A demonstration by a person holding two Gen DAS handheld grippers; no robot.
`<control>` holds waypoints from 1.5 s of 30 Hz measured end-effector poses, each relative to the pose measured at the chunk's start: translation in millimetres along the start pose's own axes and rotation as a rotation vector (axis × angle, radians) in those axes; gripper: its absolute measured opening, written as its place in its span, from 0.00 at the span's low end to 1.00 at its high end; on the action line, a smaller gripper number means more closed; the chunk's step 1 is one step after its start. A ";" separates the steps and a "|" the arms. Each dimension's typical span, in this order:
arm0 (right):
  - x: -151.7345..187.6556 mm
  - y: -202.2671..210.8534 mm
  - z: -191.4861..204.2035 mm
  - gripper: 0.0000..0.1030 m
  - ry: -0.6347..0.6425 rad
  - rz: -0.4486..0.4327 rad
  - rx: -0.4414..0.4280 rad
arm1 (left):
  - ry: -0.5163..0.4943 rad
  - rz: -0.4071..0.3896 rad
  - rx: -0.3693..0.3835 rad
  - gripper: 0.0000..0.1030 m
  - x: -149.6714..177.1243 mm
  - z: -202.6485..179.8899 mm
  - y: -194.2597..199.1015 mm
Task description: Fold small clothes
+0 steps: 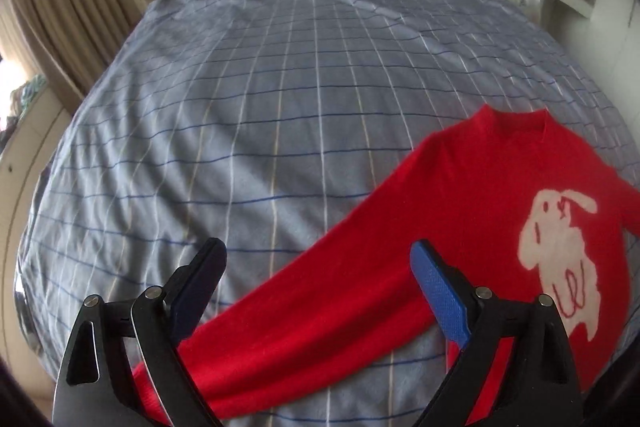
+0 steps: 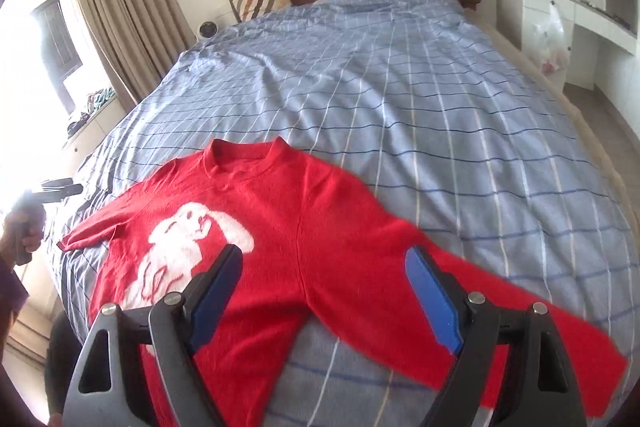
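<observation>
Red sweater point(image 2: 320, 227) with white rabbit motif point(image 2: 192, 247) lies flat, front up, on the bed point(image 2: 440, 107); no legible writing. Left claw point(image 1: 320, 267) and right claw point(image 2: 324, 271) both spread apart above it, empty.

open bedspread point(image 1: 280, 87) beyond sweater point(image 2: 320, 227)

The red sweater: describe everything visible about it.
The red sweater is a small, fuzzy-looking knit with a round ribbed collar and a white rabbit-like figure outlined in red on the chest. It lies flat, front up and unfolded, near the foot of the bed's blue checked cover, collar toward the headboard, both long sleeves angled outward. The left gripper and right gripper hang open over it; whether either touches it is unclear.
</observation>
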State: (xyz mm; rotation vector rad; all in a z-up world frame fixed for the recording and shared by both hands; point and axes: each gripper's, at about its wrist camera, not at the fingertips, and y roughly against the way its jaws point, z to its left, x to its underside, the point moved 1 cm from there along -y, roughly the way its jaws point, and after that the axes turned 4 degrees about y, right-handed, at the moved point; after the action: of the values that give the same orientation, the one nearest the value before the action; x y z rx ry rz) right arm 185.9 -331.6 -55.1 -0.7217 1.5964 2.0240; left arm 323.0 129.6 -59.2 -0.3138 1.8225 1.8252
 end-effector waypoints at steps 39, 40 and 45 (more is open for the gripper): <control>-72.1 -131.0 20.3 0.59 0.279 0.114 0.311 | -0.178 -0.194 -0.153 0.74 -29.1 -76.9 -42.1; -69.9 -110.8 22.0 0.59 0.266 0.078 0.324 | -0.168 -0.208 -0.134 0.76 -23.0 -72.6 -26.9; -26.7 -3.5 53.1 0.70 0.267 -0.100 0.316 | -0.119 -0.237 -0.028 0.83 35.2 -62.6 50.8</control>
State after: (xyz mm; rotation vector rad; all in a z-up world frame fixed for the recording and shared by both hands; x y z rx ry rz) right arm 202.1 -280.0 -30.2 -0.9560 1.9310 1.6047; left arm 254.5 78.7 -38.0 -0.4046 1.6069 1.6698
